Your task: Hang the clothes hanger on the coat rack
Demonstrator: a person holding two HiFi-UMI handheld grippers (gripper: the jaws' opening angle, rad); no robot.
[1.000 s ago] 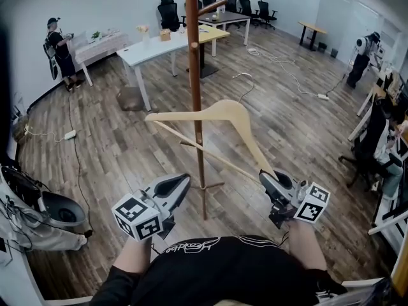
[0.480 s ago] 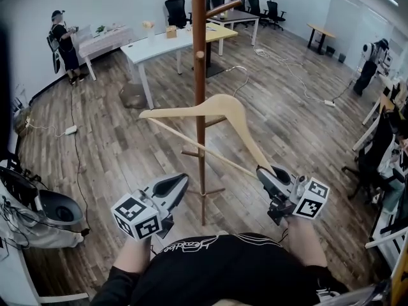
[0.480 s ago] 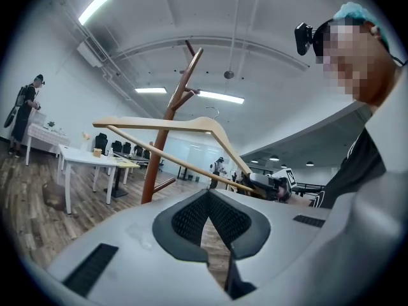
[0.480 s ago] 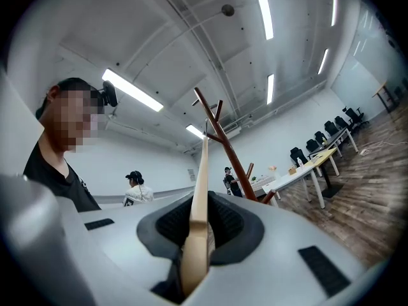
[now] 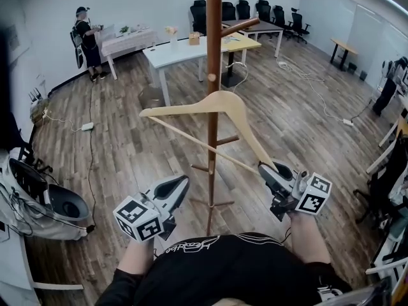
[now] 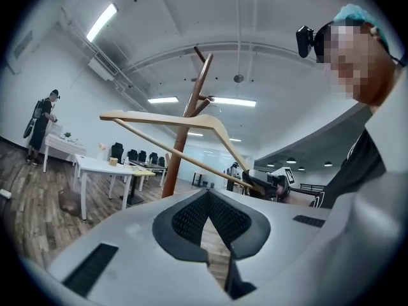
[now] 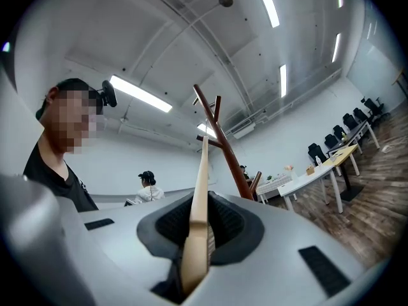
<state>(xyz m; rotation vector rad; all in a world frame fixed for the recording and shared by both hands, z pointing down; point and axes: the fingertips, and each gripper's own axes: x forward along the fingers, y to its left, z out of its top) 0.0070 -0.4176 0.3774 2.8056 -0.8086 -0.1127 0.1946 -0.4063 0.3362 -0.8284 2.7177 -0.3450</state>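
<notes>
A light wooden clothes hanger hangs in the air in front of the brown coat rack pole, its top overlapping the pole in the head view. My right gripper is shut on the hanger's right end; in the right gripper view the hanger runs up from between the pads toward the coat rack. My left gripper is shut with nothing in it, low and left of the pole. From the left gripper view the hanger crosses the rack. I cannot make out the hanger's hook.
The rack has an upper peg and short lower pegs. White tables and office chairs stand behind. A person stands at a far table. Grey equipment sits at the left; cables lie on the wood floor.
Both grippers and the hanger have moved closer to the rack. The hanger's top, earlier right of the pole, now overlaps it. The right grip is unchanged.
</notes>
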